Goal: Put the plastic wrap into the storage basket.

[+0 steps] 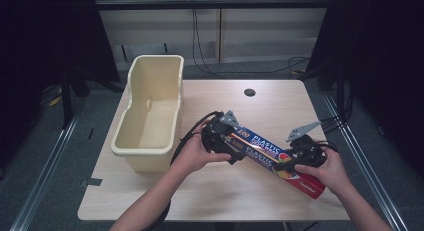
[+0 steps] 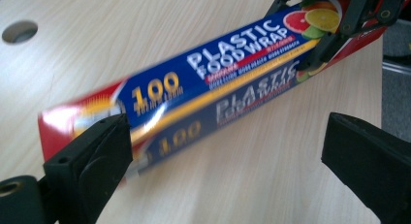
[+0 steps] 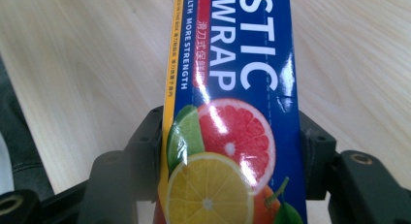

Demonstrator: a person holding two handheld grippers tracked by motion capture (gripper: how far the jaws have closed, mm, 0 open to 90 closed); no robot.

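Box of plastic food wrap (image 1: 270, 156) lies slantwise over the bench (image 1: 280, 101), its long axis running from left claw (image 1: 220, 136) to right claw (image 1: 300, 158). The right claw clamps the fruit-printed end. The left claw gapes wide around the far "100" end, one jaw just beside it, not yet gripping. A cream bin (image 1: 150, 111) stands nearer the left hand.

Between my black fingers (image 3: 140, 151) the long cardboard plastic-wrap box (image 3: 232, 112) is deep blue with white lettering, a yellow edge stripe, red ends and citrus slices; pale wood-grain worktop (image 1: 280, 106); cream plastic bin (image 1: 150, 111).
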